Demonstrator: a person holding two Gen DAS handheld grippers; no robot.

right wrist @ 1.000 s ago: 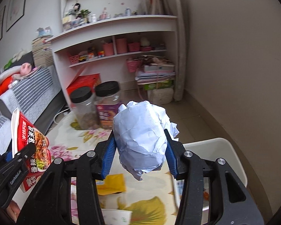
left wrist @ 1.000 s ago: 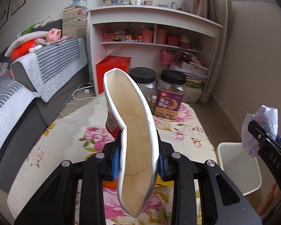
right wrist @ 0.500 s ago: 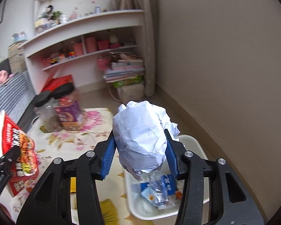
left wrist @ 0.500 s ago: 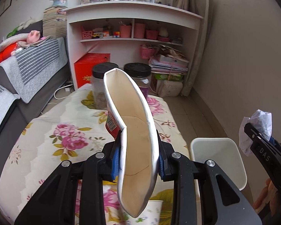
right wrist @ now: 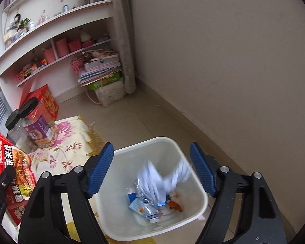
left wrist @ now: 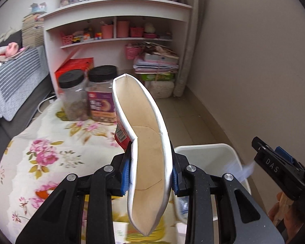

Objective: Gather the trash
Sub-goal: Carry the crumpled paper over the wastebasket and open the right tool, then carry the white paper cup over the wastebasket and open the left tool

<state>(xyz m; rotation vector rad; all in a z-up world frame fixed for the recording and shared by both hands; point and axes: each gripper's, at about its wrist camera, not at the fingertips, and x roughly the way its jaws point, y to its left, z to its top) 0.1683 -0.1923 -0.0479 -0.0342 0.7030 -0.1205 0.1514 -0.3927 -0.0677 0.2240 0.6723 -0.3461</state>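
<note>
My left gripper (left wrist: 150, 168) is shut on a squashed paper noodle cup (left wrist: 146, 142), white inside with a red printed outside (right wrist: 12, 172). It hangs over the floral table edge, beside a white trash bin (left wrist: 229, 152). My right gripper (right wrist: 152, 168) is above the bin (right wrist: 201, 205), its jaws opening with nothing between the pads. A crumpled white paper ball (right wrist: 162, 181), blurred, is dropping into the bin onto several wrappers. In the left wrist view the right gripper (left wrist: 274, 162) shows at the right edge, with a white blur of paper (left wrist: 246, 170) beside it.
Two black-lidded jars (left wrist: 91, 95) stand at the far end of the flower-patterned table (left wrist: 40, 152). Behind are a white shelf unit (left wrist: 116, 20), a red box (left wrist: 75, 67), a stack of books (right wrist: 101, 69) and a beige wall (right wrist: 233, 61). A grey striped sofa (left wrist: 14, 81) lies left.
Both grippers swung right toward the bin. The right gripper's jaws opened and let go of the paper ball, which now falls into the bin. The left gripper still holds the cup.
</note>
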